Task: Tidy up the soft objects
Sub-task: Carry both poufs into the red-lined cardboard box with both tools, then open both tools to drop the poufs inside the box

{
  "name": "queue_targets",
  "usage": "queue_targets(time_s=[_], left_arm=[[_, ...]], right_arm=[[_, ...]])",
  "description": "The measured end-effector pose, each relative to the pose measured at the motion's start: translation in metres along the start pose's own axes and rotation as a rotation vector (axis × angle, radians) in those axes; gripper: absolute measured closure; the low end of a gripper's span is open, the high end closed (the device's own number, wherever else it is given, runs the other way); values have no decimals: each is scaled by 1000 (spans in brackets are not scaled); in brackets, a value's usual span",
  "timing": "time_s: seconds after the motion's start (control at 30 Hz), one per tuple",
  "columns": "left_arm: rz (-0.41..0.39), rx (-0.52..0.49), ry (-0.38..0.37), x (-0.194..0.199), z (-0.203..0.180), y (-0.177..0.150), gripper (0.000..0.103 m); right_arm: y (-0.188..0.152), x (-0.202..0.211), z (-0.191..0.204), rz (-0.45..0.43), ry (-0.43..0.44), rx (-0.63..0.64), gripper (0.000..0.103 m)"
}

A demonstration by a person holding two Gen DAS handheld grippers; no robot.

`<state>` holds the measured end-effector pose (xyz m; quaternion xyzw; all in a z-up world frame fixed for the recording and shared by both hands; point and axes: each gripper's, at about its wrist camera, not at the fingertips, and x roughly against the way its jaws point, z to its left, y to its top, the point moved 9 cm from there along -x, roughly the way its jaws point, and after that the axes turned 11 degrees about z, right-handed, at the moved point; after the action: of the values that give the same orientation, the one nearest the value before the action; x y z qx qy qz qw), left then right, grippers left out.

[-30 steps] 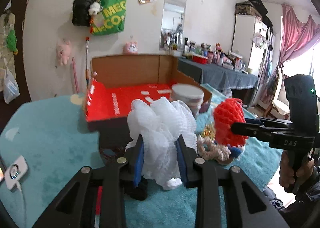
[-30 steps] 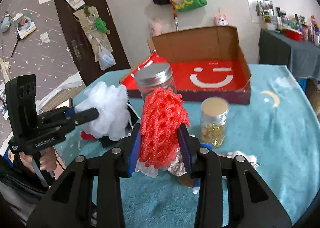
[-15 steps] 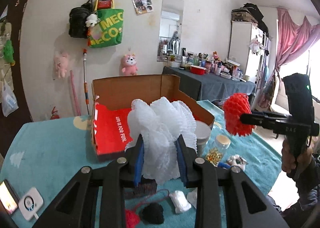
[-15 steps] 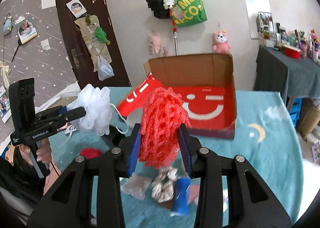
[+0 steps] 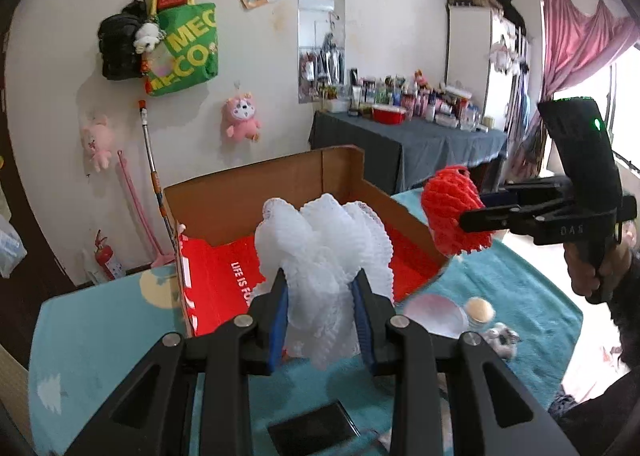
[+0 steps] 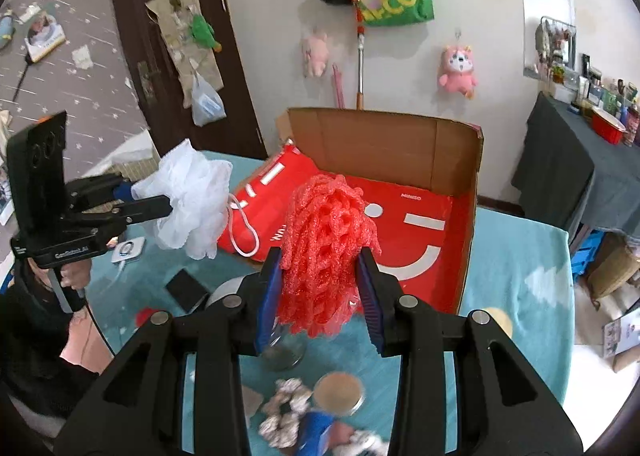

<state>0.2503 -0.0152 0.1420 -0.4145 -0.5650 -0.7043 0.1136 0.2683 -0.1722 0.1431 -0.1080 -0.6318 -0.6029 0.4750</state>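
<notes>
My left gripper [image 5: 322, 296] is shut on a white mesh bath puff [image 5: 324, 252] and holds it high above the table, in front of the open cardboard box [image 5: 248, 200] with a red lining. My right gripper [image 6: 320, 276] is shut on a red foam net [image 6: 328, 240] and holds it above the box's near edge [image 6: 466, 256]. The right gripper with the red net also shows in the left wrist view [image 5: 454, 212]. The left gripper with the white puff also shows in the right wrist view [image 6: 188, 196].
On the teal tablecloth [image 5: 100, 320] below lie a large silver-lidded jar [image 5: 434, 314], a small jar [image 6: 340, 392], a scrunchie [image 6: 284, 412], a black phone [image 6: 186, 288], a red pom-pom [image 6: 144, 314] and a white charger [image 6: 128, 250].
Both grippers have risen well above the table with their puff and net, and have moved toward the open box. The jars and small items now lie far below.
</notes>
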Motion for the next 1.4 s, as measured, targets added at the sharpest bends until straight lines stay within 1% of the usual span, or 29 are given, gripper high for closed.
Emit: queue_targets(time_s=[0.07, 0.13, 0.23, 0.43, 0.53, 0.63, 0.77, 0.93, 1.03, 1.23, 1.33, 1.4], left_arm=[[25, -6, 0, -14, 3, 9, 72], [62, -2, -22, -33, 6, 20, 72], [111, 11, -33, -62, 12, 33, 72], [202, 53, -18, -126, 34, 53, 71], [245, 82, -22, -155, 45, 58, 71], [283, 107, -9, -182, 56, 61, 71], [314, 161, -22, -209, 69, 65, 71], [353, 194, -26, -231, 72, 57, 68], [341, 199, -20, -232, 73, 54, 65], [335, 216, -16, -232, 77, 57, 58], [333, 232, -24, -230, 79, 56, 56], [333, 237, -20, -230, 81, 56, 55]], right_arm=[[13, -17, -10, 43, -8, -11, 68], [25, -34, -22, 79, -25, -26, 68], [43, -64, -40, 135, -48, -44, 68], [74, -129, -75, 248, -62, -120, 68], [83, -156, -87, 289, -78, -146, 68], [90, -184, -100, 335, -83, -176, 68], [95, -208, -110, 375, -84, -214, 68], [92, -225, -119, 404, -84, -255, 66], [92, -231, -122, 416, -99, -264, 65], [95, -223, -121, 397, -95, -273, 64], [93, -221, -122, 401, -96, -275, 63], [92, -220, -125, 404, -111, -274, 61]])
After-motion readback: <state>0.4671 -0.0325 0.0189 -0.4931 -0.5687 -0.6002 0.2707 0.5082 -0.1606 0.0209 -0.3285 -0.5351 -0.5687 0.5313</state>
